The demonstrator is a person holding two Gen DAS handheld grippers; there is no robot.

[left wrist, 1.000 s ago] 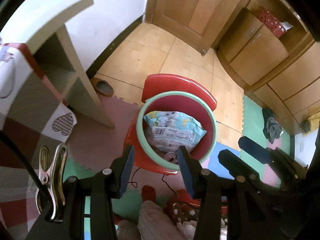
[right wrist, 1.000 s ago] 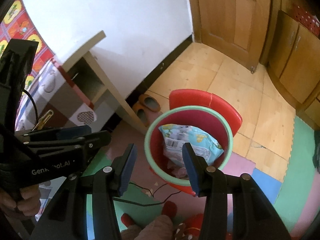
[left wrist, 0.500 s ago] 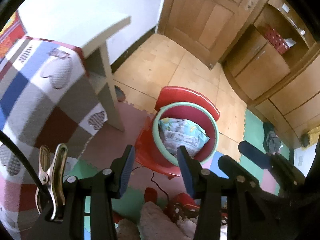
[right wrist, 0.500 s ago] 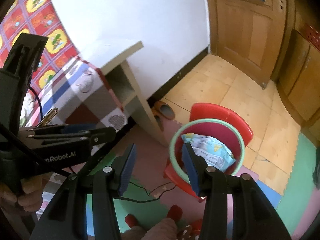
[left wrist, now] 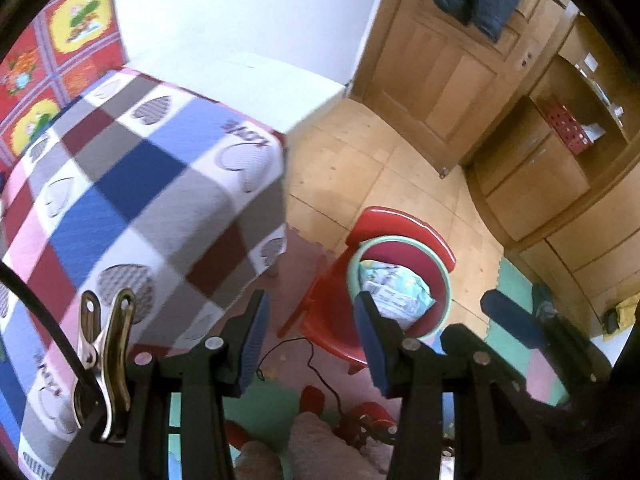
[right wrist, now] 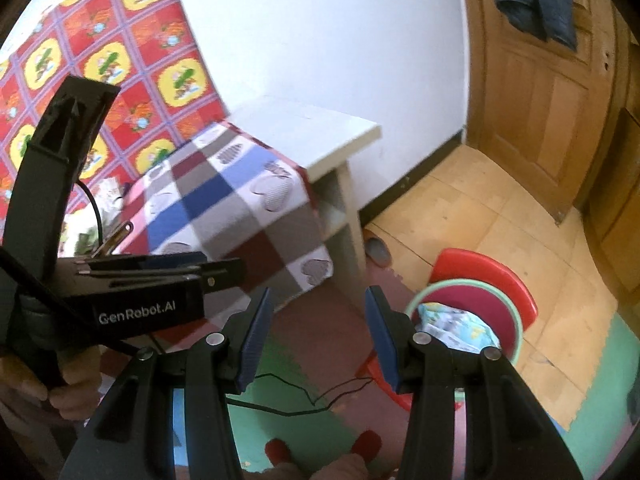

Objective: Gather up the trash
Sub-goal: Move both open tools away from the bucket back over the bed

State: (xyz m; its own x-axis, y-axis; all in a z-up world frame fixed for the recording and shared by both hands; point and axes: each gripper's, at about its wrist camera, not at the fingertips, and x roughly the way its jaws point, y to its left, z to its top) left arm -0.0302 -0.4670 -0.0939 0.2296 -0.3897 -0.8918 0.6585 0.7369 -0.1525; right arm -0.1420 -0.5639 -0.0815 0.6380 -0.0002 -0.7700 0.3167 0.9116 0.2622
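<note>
- Left gripper: lower centre of the left wrist view, fingers parted with blue pads facing each other; nothing between them, released.
- Right gripper: lower centre of the right wrist view, fingers likewise parted and grasping nothing.
- The left gripper's black body also shows at the left edge of the right wrist view, with a person's hand around its handle.
- Red bin with pale green rim: on the floor, right of centre in the left wrist view; lower right in the right wrist view. A red lid stands up behind its rim.
- Snack bag, light blue and white printed wrapper: lying inside the bin, partly hidden by the right-hand finger in the left wrist view.
- Checked cloth with heart motifs: covers a white table, left half of the frame; well apart from the bin.
- Thin black cable: trails across the foam floor mats below the bin.
- Wooden door: upper right, a dark jacket hanging on it.
- Slipper: on the floor beside the table leg.
</note>
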